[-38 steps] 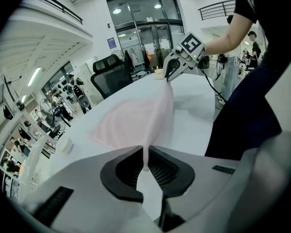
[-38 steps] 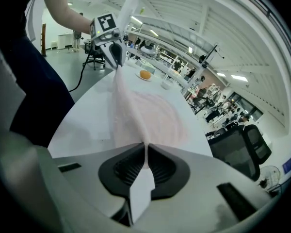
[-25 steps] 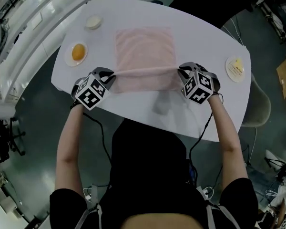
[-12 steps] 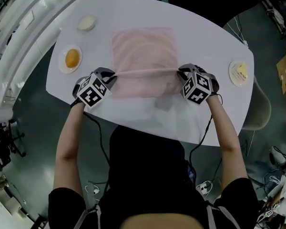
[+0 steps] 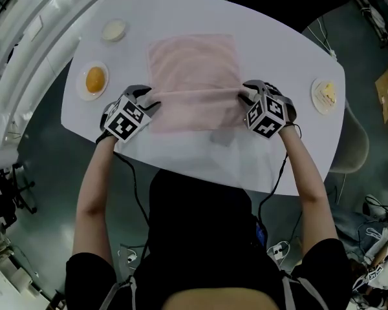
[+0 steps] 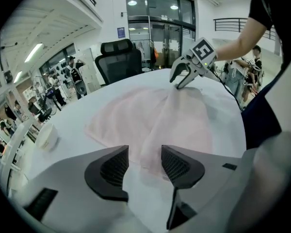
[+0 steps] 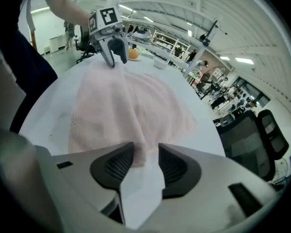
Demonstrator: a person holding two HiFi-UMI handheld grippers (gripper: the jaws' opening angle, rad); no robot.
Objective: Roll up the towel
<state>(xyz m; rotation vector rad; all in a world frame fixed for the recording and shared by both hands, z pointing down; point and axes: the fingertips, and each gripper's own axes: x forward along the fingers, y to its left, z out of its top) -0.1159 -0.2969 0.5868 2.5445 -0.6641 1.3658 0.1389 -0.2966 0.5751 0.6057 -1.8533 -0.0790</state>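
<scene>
A pink towel (image 5: pixel 194 70) lies on the white table (image 5: pixel 278 57), its near part folded over into a ridge that runs between my two grippers. My left gripper (image 5: pixel 152 102) is at the ridge's left end. Its jaws are opening, with the towel's edge (image 6: pixel 153 144) lying loose in the gap and the pads (image 6: pixel 177 164) off it. My right gripper (image 5: pixel 246 97) is at the right end, also opening. The towel ridge (image 7: pixel 138 144) reaches in between its jaws, which stand apart from it. Each gripper view shows the other gripper across the towel: the right gripper (image 6: pixel 184 76) and the left gripper (image 7: pixel 115 57).
A plate with an orange-yellow item (image 5: pixel 95 79) sits left of the towel, a small white bowl (image 5: pixel 114 30) beyond it. Another plate with yellow food (image 5: pixel 326 95) is at the table's right end. The near table edge runs just behind my grippers.
Both grippers have sunk toward the table with the fold. Their jaws, shut on the towel's edge before, now stand apart, and the fold lies slack on the towel.
</scene>
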